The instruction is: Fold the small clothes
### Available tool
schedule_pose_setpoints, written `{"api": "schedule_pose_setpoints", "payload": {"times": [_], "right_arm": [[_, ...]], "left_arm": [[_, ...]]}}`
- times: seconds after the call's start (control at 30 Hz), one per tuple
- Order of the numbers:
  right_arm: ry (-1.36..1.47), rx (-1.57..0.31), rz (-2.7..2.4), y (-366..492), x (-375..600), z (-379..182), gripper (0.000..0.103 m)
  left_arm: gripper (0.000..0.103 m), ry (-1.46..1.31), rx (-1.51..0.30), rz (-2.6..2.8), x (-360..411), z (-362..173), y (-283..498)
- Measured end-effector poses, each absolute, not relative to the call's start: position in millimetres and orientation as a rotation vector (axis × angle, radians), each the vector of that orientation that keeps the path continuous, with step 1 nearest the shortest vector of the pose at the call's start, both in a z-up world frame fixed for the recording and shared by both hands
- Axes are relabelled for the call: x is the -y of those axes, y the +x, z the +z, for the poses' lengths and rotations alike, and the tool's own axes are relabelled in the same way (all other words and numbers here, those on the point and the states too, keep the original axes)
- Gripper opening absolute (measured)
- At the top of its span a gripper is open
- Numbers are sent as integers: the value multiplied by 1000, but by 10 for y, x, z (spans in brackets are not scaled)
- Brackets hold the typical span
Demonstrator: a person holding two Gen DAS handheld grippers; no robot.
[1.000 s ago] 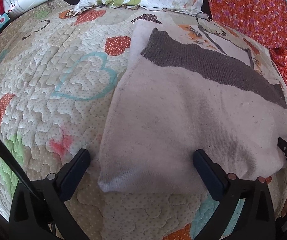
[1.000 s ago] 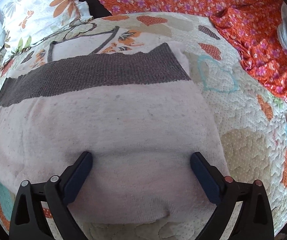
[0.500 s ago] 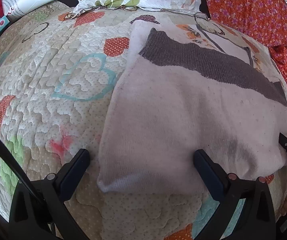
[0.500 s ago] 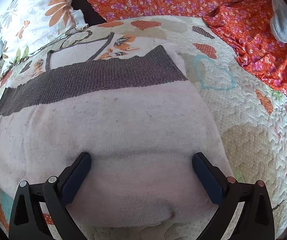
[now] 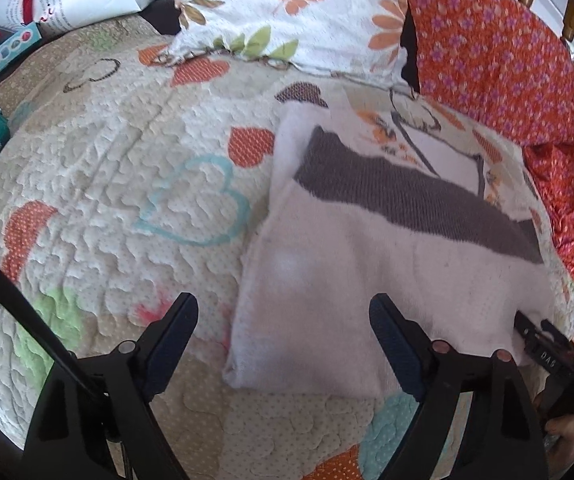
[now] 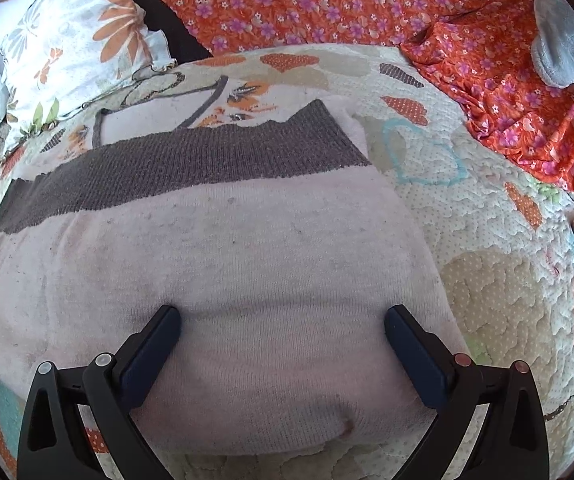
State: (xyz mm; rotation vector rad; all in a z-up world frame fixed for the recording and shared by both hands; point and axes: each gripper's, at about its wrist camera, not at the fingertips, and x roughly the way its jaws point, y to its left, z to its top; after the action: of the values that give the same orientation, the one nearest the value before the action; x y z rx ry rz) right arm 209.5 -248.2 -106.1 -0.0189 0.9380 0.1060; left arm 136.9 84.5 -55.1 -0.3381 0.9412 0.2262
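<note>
The left gripper [image 5: 283, 314] has lifted back from the folded sweater [image 5: 367, 280] (its near corner at one o'clock), jaws spread, narrowing, pinching nothing. The right gripper [image 6: 281, 326] hovers over the sweater's middle on the bed [image 6: 507, 280], jaws spread. The fold looks finished.

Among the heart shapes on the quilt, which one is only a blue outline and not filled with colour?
The outlined blue heart on the quilt, left of the pale knitted garment. The neighbouring orange dotted heart is filled in.

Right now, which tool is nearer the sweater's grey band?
Right. The right tool sits over the sweater's middle, facing the grey band. The left tool, closing, hangs at its left corner, farther off.
</note>
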Motion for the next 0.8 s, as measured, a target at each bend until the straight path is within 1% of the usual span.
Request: {"api": "schedule_pose_setpoints", "payload": {"times": [0.3,0.5,0.63,0.67,0.7,0.73,0.8], "right_arm": [[-50,-968,106,2150,2462,-1070,103],[-66,-907,127,2079,2473,-1086,103],[-111,-889,126,2060,2438,-1044,103],[-152,-897,120,2063,2407,-985,98],[-177,-897,119,2052,2379,-908,91],[-189,-882,139,2014,2347,-787,77],[-191,-826,209,1872,2233,-517,75]], "left_arm": [[87,-375,-868,305,-1154,-375,1255],[87,-440,-842,397,-1514,-300,1147],[87,-494,-790,449,-1761,-182,1019],[87,-500,-778,458,-1800,-153,986],[87,-507,-765,467,-1841,-121,955],[87,-513,-752,478,-1884,-91,922],[87,-527,-732,497,-1967,-43,875]]}}
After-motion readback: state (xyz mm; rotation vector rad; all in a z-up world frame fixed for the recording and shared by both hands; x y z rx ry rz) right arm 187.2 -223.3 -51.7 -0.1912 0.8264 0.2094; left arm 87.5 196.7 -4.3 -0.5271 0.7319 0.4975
